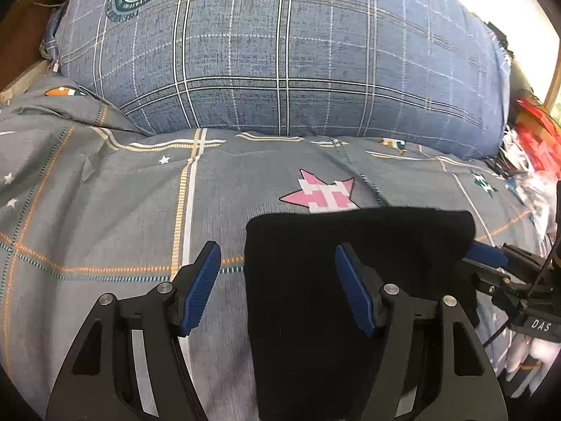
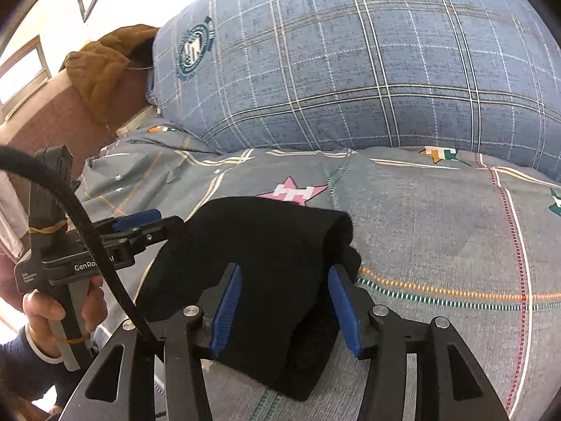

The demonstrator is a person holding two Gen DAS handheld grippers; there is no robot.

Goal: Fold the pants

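On grey patterned bedsheet, plaid pillow

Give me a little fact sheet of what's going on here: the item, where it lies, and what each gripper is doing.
item: black pants, folded into a compact bundle
surface: grey patterned bedsheet with a pink star print
behind: blue plaid pillow
left gripper: open, straddling the bundle's left edge
right gripper: open, fingers either side of the bundle, not clamped
person's hand: gripping the left gripper's handle
task stage: pants look nearly or fully folded
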